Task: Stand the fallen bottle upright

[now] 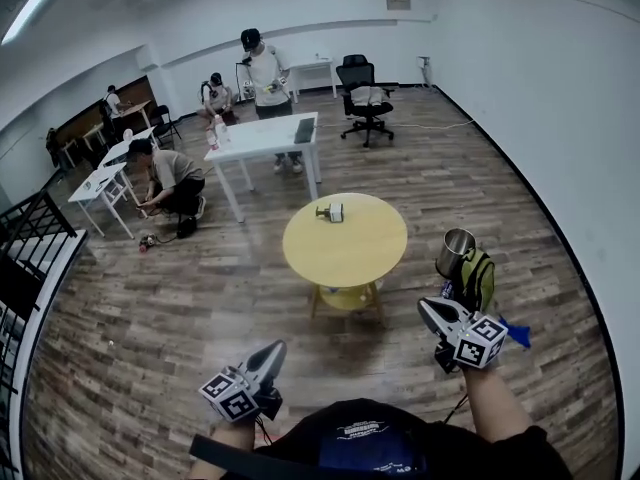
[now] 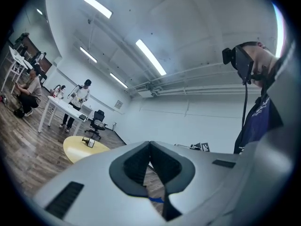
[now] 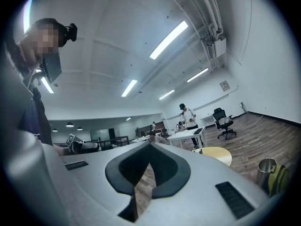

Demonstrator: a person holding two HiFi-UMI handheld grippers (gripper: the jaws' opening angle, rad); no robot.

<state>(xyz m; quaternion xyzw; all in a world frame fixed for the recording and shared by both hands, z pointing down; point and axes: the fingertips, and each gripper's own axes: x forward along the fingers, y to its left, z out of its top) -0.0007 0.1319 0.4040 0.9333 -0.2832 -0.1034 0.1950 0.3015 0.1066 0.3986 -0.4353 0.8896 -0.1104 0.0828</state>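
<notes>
The fallen bottle lies on its side on the round yellow table, toward the table's far edge. It is small and dark with a white label. Both grippers are well short of the table, near my body. My left gripper is at the lower left with its jaws shut and nothing between them. My right gripper is at the lower right, also shut and empty. The left gripper view shows the bottle and table far ahead of its closed jaws. The right gripper points beside the table.
A metal cup and a green-yellow bag sit on the floor right of the table. Beyond are a white table, an office chair, a crouching person and a standing person. A black railing runs at left.
</notes>
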